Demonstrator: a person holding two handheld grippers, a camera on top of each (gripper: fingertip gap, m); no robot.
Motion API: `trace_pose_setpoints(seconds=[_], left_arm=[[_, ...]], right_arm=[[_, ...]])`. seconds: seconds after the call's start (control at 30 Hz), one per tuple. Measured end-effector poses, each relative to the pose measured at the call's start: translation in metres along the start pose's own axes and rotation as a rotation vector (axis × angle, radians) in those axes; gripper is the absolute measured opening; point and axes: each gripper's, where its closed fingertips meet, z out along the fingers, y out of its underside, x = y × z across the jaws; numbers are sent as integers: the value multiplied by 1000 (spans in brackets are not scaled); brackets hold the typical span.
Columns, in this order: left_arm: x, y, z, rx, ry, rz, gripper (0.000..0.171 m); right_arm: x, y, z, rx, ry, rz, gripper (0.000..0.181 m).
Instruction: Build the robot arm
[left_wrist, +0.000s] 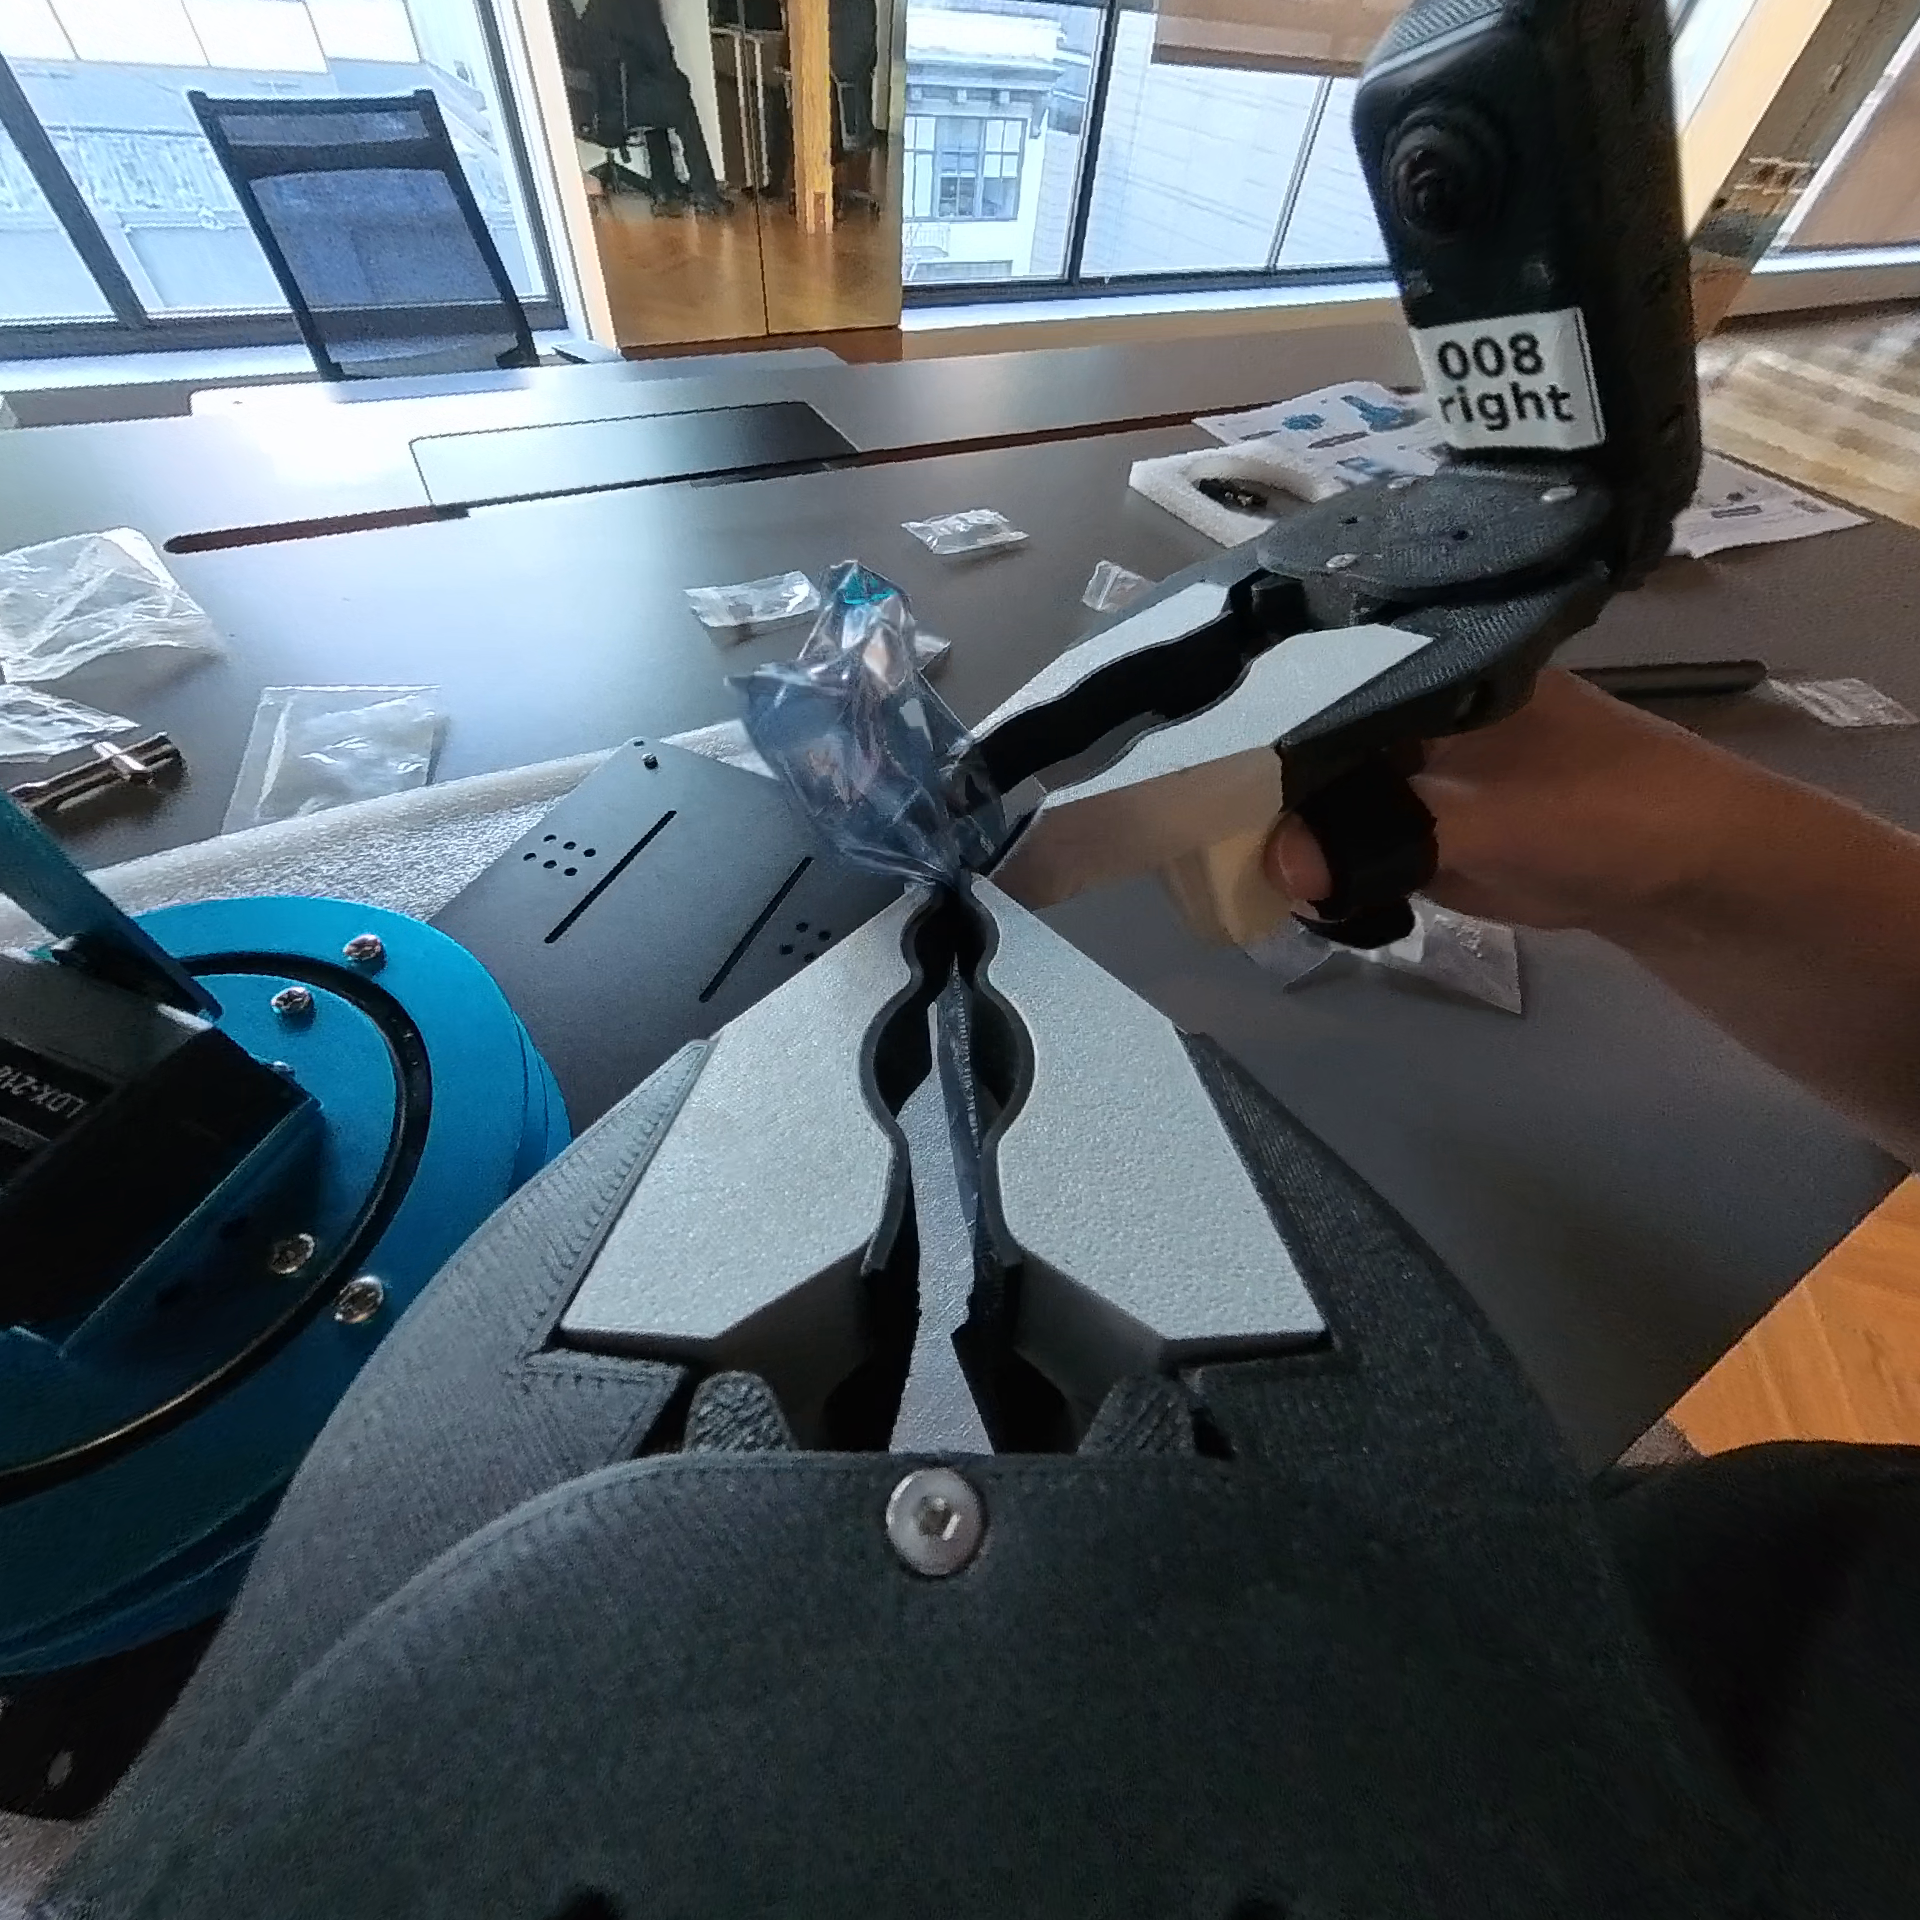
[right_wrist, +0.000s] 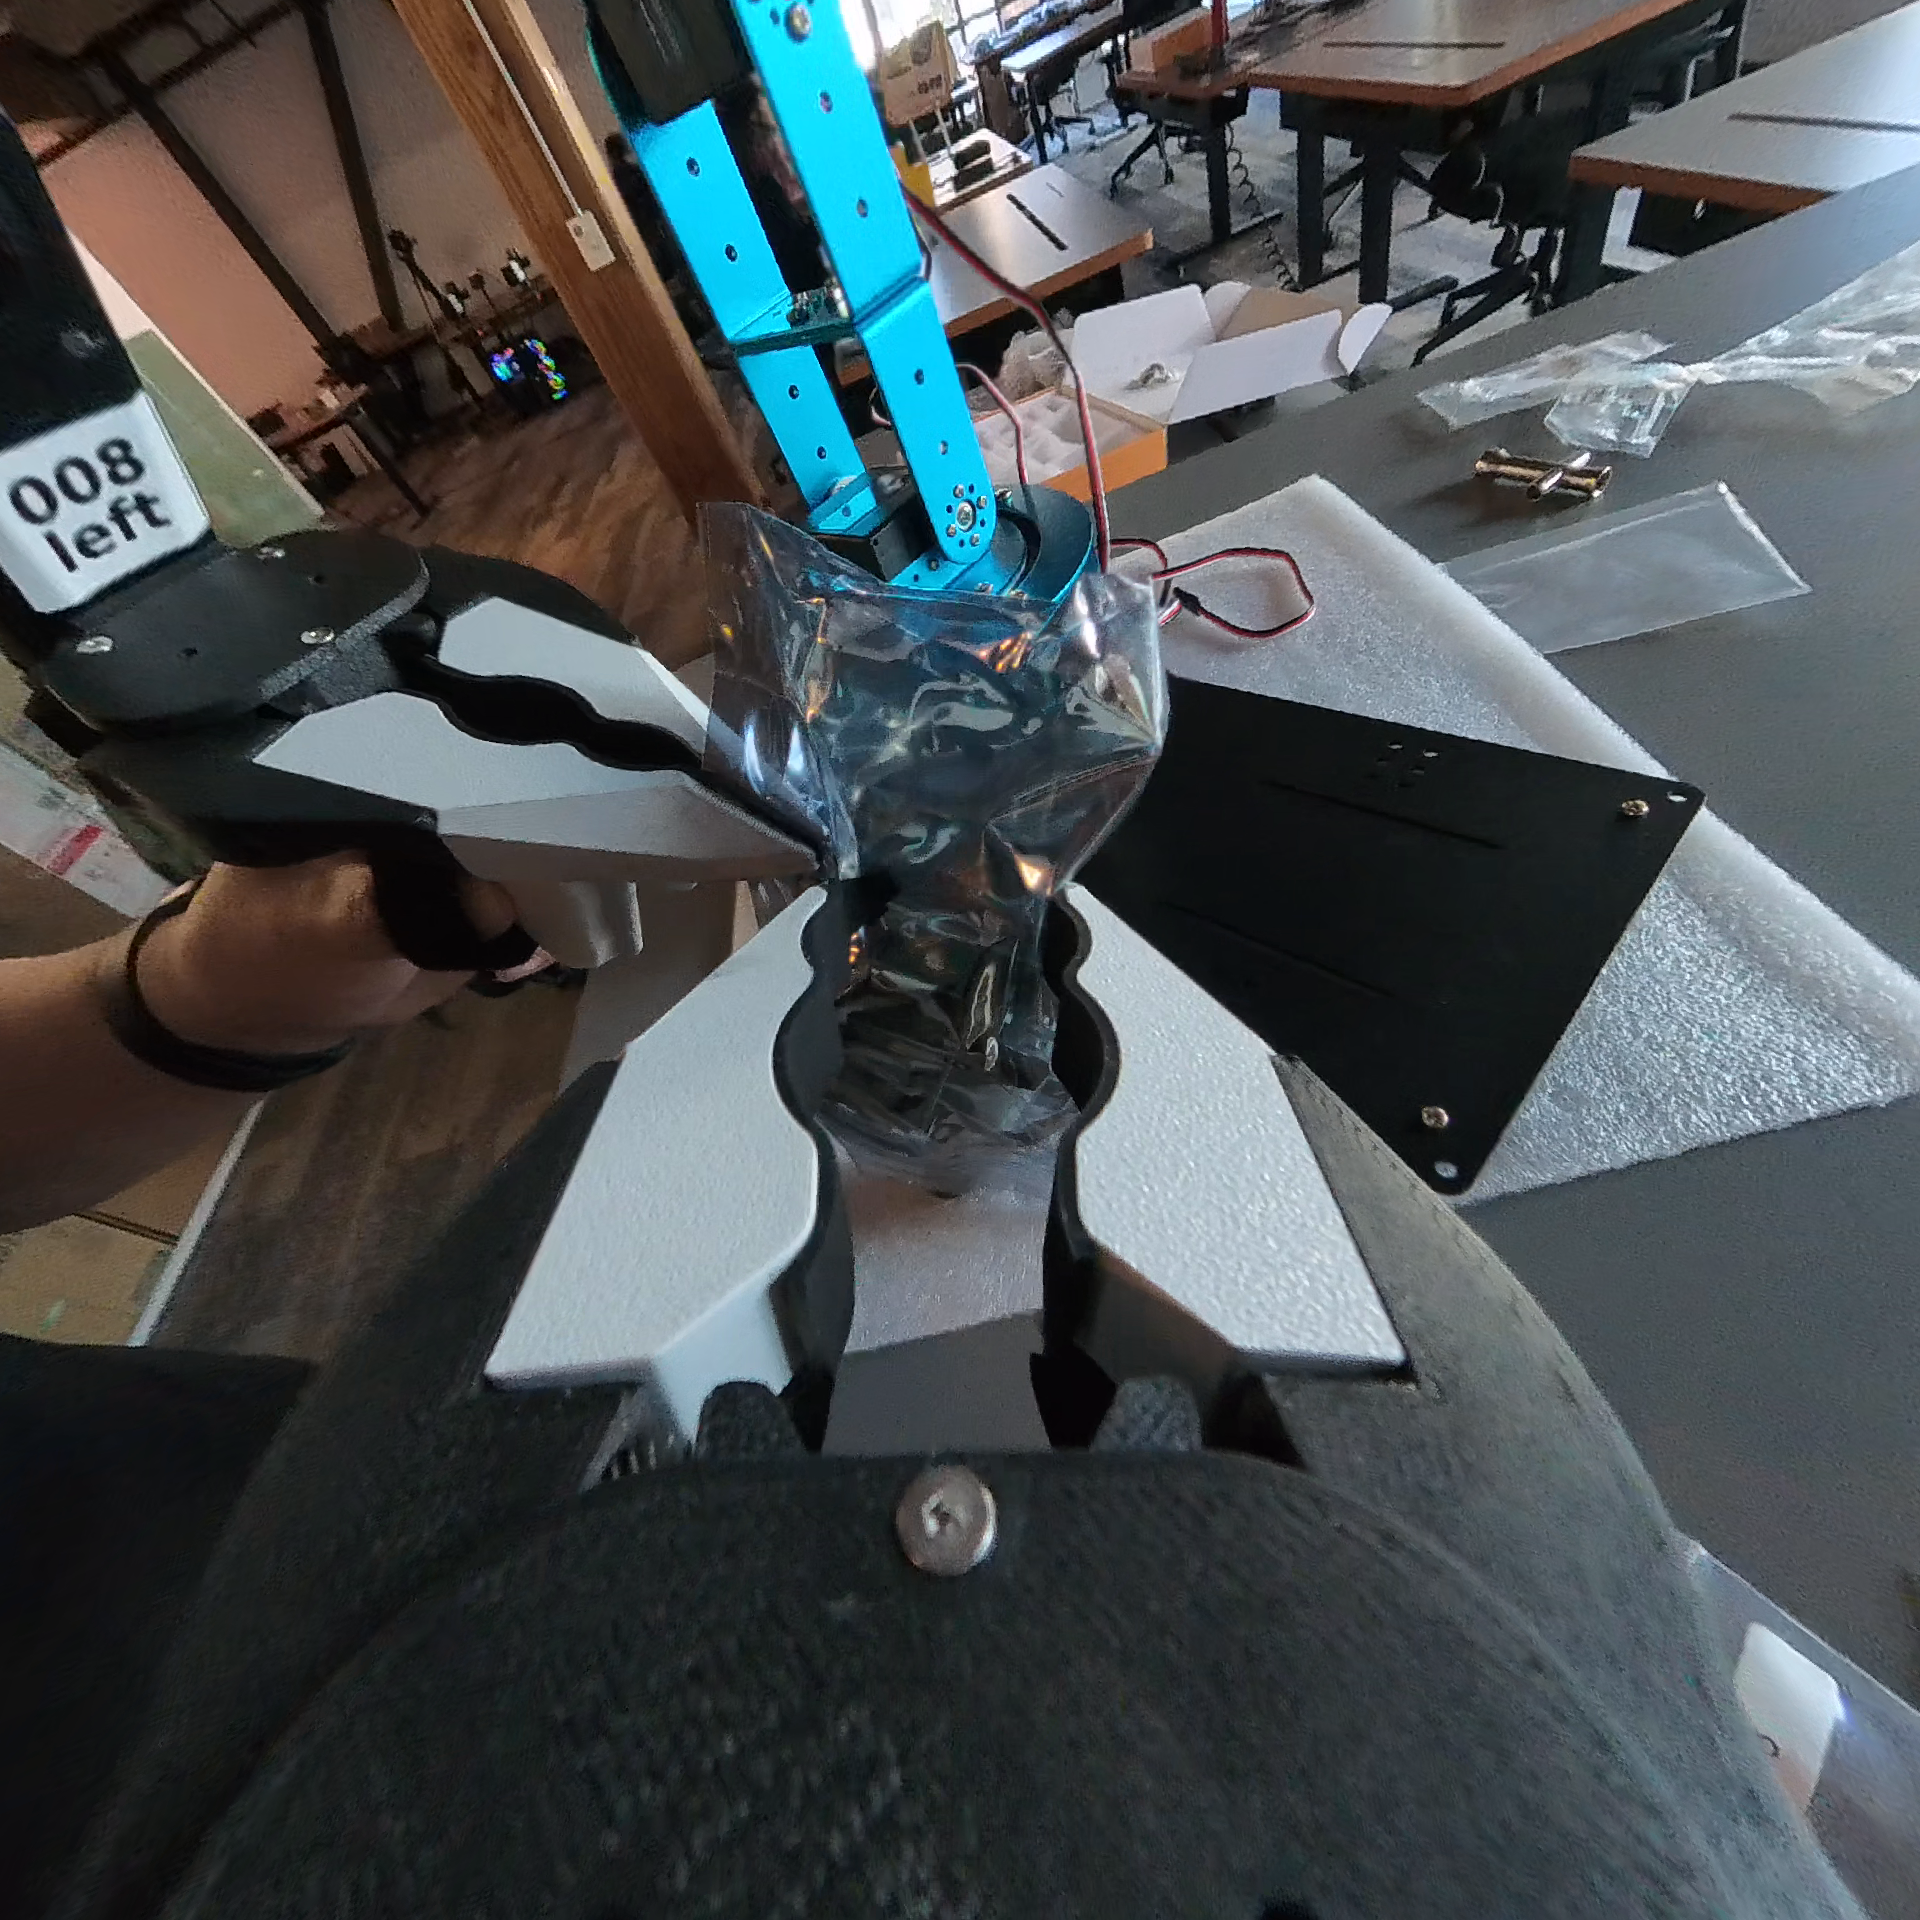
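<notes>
A crumpled clear dark-tinted plastic bag (left_wrist: 862, 727) with small dark parts inside is held in the air between both grippers. My left gripper (left_wrist: 951, 899) is shut on the bag's lower edge, and a flat strip of bag runs back between its fingers. My right gripper (left_wrist: 992, 800) comes in from the right and is shut on the same bag. In the right wrist view the bag (right_wrist: 935, 707) bulges between the right gripper's (right_wrist: 945, 904) fingers, and the left gripper (right_wrist: 821, 852) pinches its left edge. Both tips nearly touch each other.
A blue robot arm (right_wrist: 862, 260) on a round blue base (left_wrist: 260, 1143) stands on a black plate (right_wrist: 1403, 914) over white foam (right_wrist: 1403, 582). Small plastic bags (left_wrist: 332, 743), metal standoffs (right_wrist: 1543, 478) and paper sheets (left_wrist: 1330, 426) lie on the dark table (left_wrist: 582, 613). A chair (left_wrist: 364, 229) stands behind. Only a small space, under 4 cm, lies between the two pairs of fingers.
</notes>
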Motion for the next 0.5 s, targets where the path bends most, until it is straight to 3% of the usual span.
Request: trace_pose_setpoints(seconds=[0.17, 0.5], left_arm=[[3, -3, 2, 4, 31, -49, 0], [0, 0, 2, 35, 71, -173, 0]], right_arm=[[6, -5, -3, 50, -37, 182, 37], [5, 0, -1, -57, 72, -18, 38]])
